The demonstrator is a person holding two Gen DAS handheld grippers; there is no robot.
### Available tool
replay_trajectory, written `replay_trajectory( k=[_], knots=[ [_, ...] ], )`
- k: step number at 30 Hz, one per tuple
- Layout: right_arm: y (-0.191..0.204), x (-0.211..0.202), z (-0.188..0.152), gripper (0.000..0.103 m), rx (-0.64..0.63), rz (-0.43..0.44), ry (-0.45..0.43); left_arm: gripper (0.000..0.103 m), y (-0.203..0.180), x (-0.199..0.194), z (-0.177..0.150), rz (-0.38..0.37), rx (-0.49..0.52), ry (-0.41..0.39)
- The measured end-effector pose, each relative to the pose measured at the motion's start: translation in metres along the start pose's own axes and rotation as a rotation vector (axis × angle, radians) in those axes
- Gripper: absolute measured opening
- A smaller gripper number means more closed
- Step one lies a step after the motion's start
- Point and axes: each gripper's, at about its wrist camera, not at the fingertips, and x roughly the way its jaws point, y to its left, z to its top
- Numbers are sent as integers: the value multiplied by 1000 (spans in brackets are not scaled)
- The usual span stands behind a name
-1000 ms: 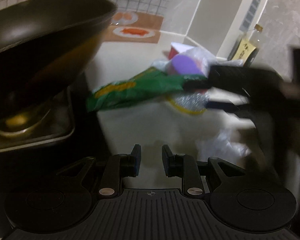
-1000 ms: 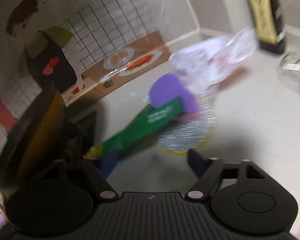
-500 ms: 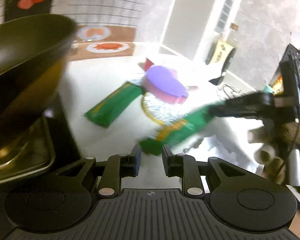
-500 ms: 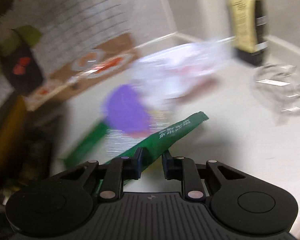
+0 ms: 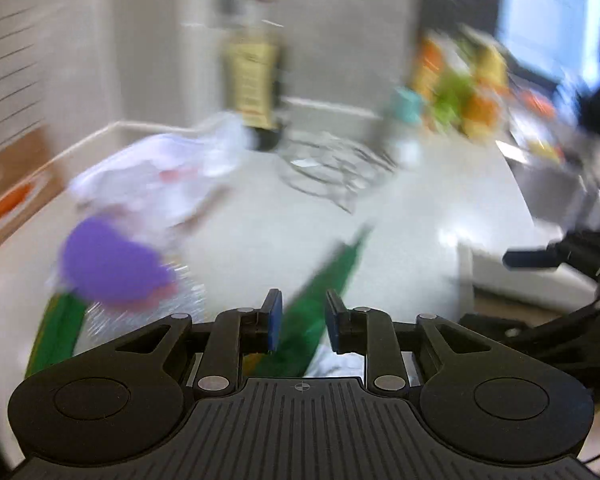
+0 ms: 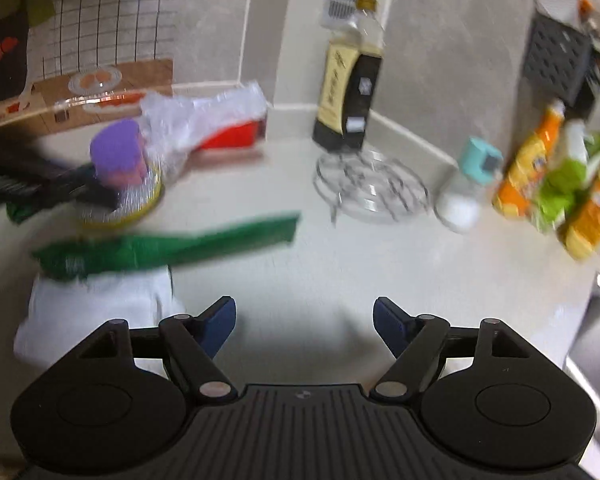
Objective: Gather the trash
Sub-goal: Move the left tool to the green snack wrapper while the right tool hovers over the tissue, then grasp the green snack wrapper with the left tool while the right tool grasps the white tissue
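Left wrist view: heavy blur. My left claw [image 5: 300, 316] is narrow with its jaws opening. The green wrapper [image 5: 324, 292] runs between the pads, with a gap showing on one side, so I read no real pinch.
Right wrist view: my right claw [image 6: 304, 320] has wide jaws that are opening, with nothing between them, only bare surface [image 6: 340, 264] ahead.
Wrapper location: stretched out just over a white bag or sheet [image 6: 100, 304], near the purple-lidded tub [image 6: 118, 152]. I can't tell if it's resting or mid-air.
Step, my guess: getting the green wrapper onto the white bag.
Do it well: slow my left hand so I can see through the blur. Let the wrapper clear both pads before I pull away, and check it lands on the white bag, not beside it.
Risk: thin film could cling to a pad and drag off.
Left to collect, my guess: second green wrapper [image 5: 56, 332] beside the tub, and crumpled white-and-red packaging [image 6: 204, 124] at the back wall.
Avoid: wire rack [image 6: 372, 192] and bottle [image 6: 348, 92], not trash.
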Motion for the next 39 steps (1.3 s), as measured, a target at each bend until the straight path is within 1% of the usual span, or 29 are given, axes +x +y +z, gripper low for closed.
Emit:
replay_trajectory(
  k=[1,3,4,6,8,12,13,16,18,19,20,22,24,26,28,30,31,32,35,37,39],
  knots=[
    [-3,-4,-6,77,10,3,7,31,-1,11,2,-11,20,42],
    [-9,-10,-17,77,31,2,18,29,-1,26,2,-7,43,112],
    [-13,-14,-23,77,40,2,22,29,-2,30,1,-2,66,135],
    [-20,-17,-31,77,64,-3,31,31,-5,34,-3,7,120,173],
    [-28,-21,-39,77,90,-13,37,33,-7,40,-5,28,147,207],
    [-44,-22,-52,77,146,-23,52,35,-8,52,-6,96,177,227],
    [-47,-22,-55,77,157,-24,56,35,-6,54,-4,124,166,227],
    [-52,-22,-61,77,175,-24,62,35,4,58,-2,168,127,222],
    [-54,-22,-65,77,183,-19,64,38,9,60,-4,192,122,223],
    [-55,-23,-66,77,187,-17,64,43,12,62,-5,202,115,230],
    [-56,-24,-68,77,192,-15,64,45,16,62,-7,204,98,237],
    [-56,-24,-70,77,199,-16,59,45,28,60,-9,173,27,227],
    [-57,-25,-71,77,204,-23,48,45,36,56,-13,150,-18,225],
    [-56,-25,-69,77,204,-14,48,44,39,49,-19,138,-30,219],
    [-53,-25,-66,77,199,9,41,43,39,39,-29,143,-25,209],
    [-47,-25,-61,77,185,34,25,40,38,28,-41,160,-47,190],
    [-43,-25,-59,77,173,48,15,36,39,21,-46,167,-74,179],
    [-38,-25,-56,77,161,63,5,26,41,13,-51,170,-109,169],
    [-20,-26,-47,77,111,126,-24,16,50,-13,-63,162,-256,123],
    [-4,-26,-41,79,64,188,-44,15,55,-32,-73,160,-347,91],
    [14,-24,-36,80,21,247,-57,15,59,-44,-83,177,-406,81]
  ],
)
